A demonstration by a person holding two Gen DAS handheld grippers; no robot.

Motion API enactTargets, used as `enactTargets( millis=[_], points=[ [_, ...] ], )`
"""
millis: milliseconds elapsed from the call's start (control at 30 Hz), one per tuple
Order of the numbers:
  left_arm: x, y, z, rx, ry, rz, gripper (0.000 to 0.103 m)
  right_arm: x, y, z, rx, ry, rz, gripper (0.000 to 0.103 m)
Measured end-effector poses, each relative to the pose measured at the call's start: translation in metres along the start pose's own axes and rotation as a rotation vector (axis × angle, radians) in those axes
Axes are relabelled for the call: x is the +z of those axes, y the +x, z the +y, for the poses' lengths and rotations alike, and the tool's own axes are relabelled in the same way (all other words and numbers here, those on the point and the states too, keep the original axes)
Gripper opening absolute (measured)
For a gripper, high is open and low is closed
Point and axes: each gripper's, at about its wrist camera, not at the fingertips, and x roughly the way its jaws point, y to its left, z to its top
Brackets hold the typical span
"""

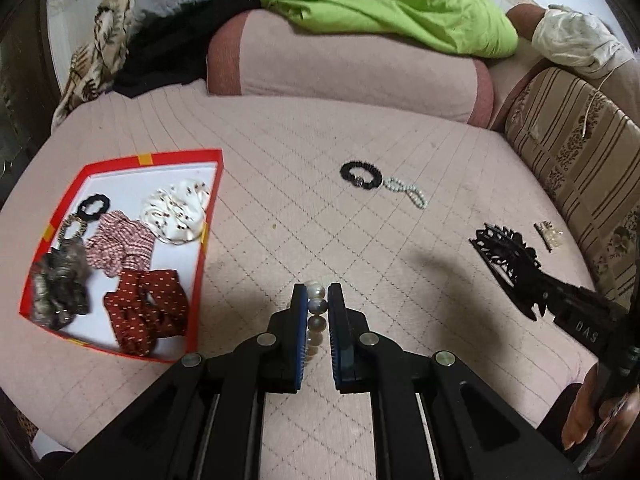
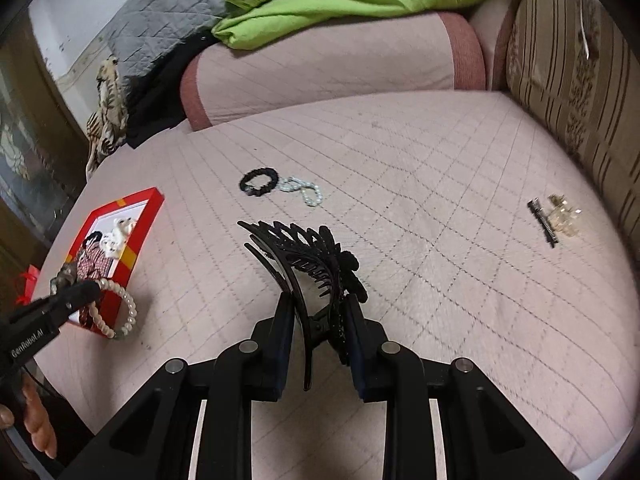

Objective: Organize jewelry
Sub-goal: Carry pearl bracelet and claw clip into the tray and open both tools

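Jewelry partly sorted: five scrunchies and a black hair tie already in red box (image 1: 212,200) at 9 o'clock; pearl bracelet (image 1: 316,312) pinched in left gripper (image 1: 317,300), black hair claw (image 2: 304,264) clamped in right gripper (image 2: 316,316); black scrunchie (image 1: 357,175), bead bracelet (image 1: 408,192), small clips (image 2: 554,218) left on bed toward 12 to 2 o'clock

Green cloth (image 1: 400,12) lies on pink bolster (image 1: 348,76).

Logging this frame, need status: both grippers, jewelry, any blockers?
Left gripper shut on large-bead pearl bracelet. Right gripper shut on black toothed hair claw. Red-rimmed box of scrunchies close left, path open.
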Motion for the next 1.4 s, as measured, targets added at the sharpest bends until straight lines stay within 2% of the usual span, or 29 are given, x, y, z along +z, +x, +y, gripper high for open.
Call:
enactTargets(
  millis=[200,433,767,967,1167,1400],
  points=[
    [-0.001,-0.031,0.003,-0.008,-0.004,-0.057,0.010,-0.008,-0.019,0.023,-0.030,-0.014,0.003,0.027],
    [-0.001,-0.066,0.011,0.032,0.002,-0.135,0.010,-0.013,-0.035,0.048,-0.054,-0.058,-0.015,0.027],
    [0.019,-0.104,0.063,0.007,-0.093,-0.175,0.010,0.001,-0.050,0.096,-0.001,-0.156,-0.031,0.027],
    [0.052,-0.116,0.102,0.066,-0.064,-0.176,0.010,0.026,-0.048,0.141,0.063,-0.227,-0.040,0.027],
    [0.092,-0.101,0.149,0.093,-0.084,-0.157,0.010,0.050,-0.029,0.196,0.109,-0.288,-0.048,0.027],
    [0.123,-0.036,0.208,0.113,-0.162,-0.067,0.010,0.072,0.029,0.251,0.184,-0.313,0.002,0.027]
  ],
)
